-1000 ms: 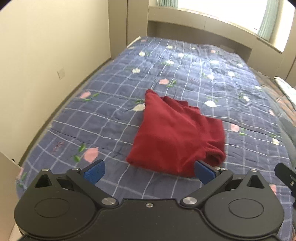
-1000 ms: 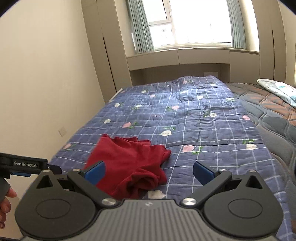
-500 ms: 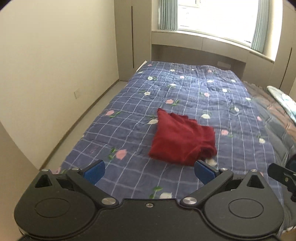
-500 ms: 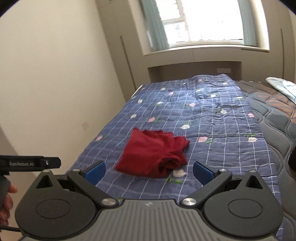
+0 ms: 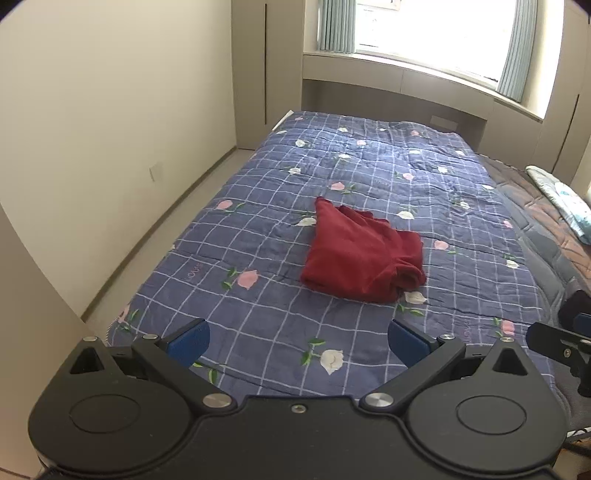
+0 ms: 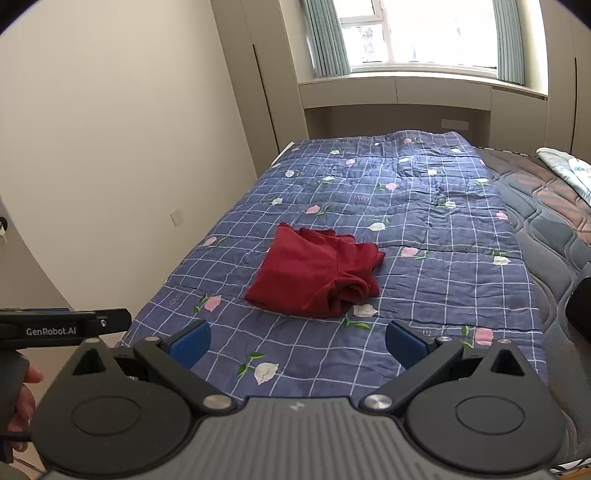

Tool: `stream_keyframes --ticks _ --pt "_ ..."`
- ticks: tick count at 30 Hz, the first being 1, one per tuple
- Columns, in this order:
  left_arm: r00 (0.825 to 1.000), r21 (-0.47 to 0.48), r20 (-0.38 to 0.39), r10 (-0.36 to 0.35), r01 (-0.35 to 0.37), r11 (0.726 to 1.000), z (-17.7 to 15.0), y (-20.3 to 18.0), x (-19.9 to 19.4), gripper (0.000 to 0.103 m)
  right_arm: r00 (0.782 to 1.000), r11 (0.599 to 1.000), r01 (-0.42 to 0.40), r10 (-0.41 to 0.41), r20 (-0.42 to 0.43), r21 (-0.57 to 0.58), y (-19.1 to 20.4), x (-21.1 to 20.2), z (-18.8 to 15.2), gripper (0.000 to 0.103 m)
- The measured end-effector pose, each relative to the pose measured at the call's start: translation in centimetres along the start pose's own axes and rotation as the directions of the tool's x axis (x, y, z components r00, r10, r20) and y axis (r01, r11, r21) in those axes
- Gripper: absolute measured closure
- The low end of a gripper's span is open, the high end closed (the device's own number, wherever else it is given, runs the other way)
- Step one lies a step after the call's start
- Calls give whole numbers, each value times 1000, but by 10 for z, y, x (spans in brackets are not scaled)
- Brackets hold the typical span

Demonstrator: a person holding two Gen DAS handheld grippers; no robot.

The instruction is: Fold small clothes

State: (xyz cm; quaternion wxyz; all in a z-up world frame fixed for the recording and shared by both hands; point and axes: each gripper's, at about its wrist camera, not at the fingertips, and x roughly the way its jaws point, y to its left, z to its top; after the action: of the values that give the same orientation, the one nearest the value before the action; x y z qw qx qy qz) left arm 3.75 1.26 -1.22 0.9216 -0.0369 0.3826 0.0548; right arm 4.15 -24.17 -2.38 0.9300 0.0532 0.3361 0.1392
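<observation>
On the blue checked floral quilt [image 5: 258, 236] of the bed, near its middle, lies a dark red garment [image 5: 360, 254] in a loose, partly folded heap with one end bunched; it looks light, soft and limp, likely to sag and shift, so a flat outer edge or corner seems the best hold. Both the left gripper [image 5: 297, 338] and the right gripper [image 6: 297, 338] hover spread and empty, well short of it. Cream walls, built-in cupboards [image 6: 255, 74] and a bright curtained window [image 6: 421, 33] surround the bed.
</observation>
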Motion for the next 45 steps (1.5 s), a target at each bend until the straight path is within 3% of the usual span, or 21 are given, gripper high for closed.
stream_keyframes --ticks 24,45 --pt "1000 -39 -29 -3 2 999 -8 11 -10 1 1000 1000 8 -8 7 10 4 -7 1 0" --pt "1000 4 -25 2 -2 1000 1 8 -15 1 1000 998 12 -13 25 62 -1 -12 2 0"
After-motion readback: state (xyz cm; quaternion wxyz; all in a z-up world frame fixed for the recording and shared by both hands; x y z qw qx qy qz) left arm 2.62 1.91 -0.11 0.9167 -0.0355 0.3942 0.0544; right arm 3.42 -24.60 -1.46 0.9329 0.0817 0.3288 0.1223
